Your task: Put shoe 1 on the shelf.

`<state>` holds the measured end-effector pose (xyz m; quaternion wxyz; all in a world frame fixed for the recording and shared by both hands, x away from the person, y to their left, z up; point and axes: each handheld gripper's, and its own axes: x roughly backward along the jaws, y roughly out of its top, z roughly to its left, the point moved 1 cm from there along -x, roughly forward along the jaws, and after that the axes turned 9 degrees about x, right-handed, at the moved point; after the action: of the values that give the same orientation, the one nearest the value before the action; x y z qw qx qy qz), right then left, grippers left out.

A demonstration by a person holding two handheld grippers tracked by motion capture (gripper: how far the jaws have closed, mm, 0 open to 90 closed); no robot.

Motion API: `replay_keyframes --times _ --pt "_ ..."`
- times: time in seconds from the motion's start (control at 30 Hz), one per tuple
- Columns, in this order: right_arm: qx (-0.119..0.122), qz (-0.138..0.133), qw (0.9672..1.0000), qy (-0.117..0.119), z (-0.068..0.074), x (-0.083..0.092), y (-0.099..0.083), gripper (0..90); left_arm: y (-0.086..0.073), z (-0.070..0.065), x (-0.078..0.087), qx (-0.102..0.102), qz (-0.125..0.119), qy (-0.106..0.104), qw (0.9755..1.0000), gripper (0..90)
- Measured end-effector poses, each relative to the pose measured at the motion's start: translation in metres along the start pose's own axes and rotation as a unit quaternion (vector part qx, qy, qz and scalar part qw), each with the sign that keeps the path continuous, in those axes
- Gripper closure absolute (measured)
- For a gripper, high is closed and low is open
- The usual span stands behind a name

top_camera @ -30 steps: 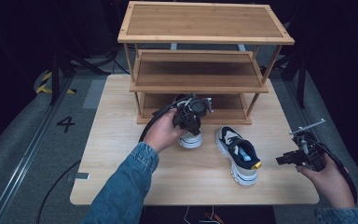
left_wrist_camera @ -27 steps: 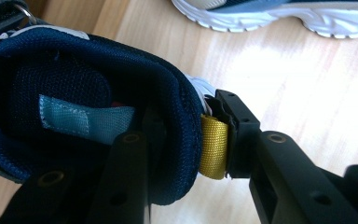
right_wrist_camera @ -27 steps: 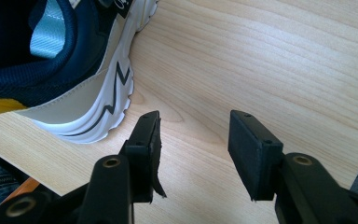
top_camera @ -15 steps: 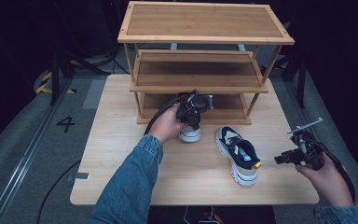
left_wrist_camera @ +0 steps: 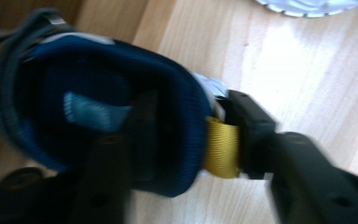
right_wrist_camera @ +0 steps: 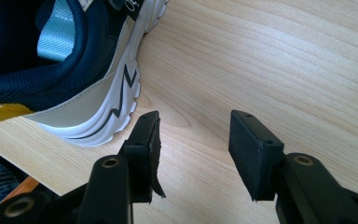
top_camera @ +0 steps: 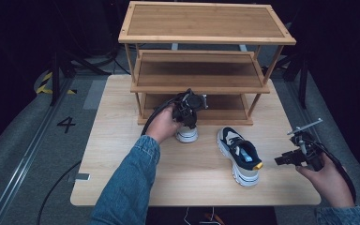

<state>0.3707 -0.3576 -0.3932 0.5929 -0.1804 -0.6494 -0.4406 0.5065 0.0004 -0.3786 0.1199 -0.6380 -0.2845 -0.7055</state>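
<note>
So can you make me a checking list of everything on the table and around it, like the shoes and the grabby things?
Surface: light wooden table, bare around the shoes.
Job's things: one sneaker at the foot of the bamboo shoe rack, heel toward the person; second sneaker lies apart on the table, to the right.
Clutter: nothing seen.
Grippers: left hand-held gripper straddles the first sneaker's heel collar by its yellow pull tab; its jaws have just been opening. Right hand-held gripper is open and empty beside the second sneaker.
Cables: black cable trails from the left gripper; another loops by the right hand.
Surroundings: grey floor, a painted 4, dark background.
</note>
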Motion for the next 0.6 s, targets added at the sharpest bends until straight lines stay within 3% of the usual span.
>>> replay_keyframes --times 0.03,0.2,0.33,0.43,0.6 --pt "0.000 -0.001 1.0000 0.001 0.001 0.000 0.001 53.7 0.000 -0.003 0.001 0.016 0.005 0.002 0.9999 43.9" --pt "0.005 -0.003 1.0000 0.001 0.000 0.001 0.006 53.2 -0.004 -0.010 0.015 0.027 -0.015 0.014 0.9994 42.8" --pt "0.011 -0.005 0.9999 0.004 0.000 -0.003 0.014 52.4 -0.013 -0.020 0.030 0.018 -0.033 0.032 0.9988 41.6" --pt "0.018 -0.003 0.9998 0.005 0.001 -0.005 0.018 52.4 -0.018 -0.024 0.039 0.020 -0.040 0.030 0.9986 42.0" --pt "0.025 -0.007 0.9996 0.008 0.002 -0.005 0.028 52.4 -0.031 -0.032 0.057 0.040 -0.055 0.024 0.9974 43.6"
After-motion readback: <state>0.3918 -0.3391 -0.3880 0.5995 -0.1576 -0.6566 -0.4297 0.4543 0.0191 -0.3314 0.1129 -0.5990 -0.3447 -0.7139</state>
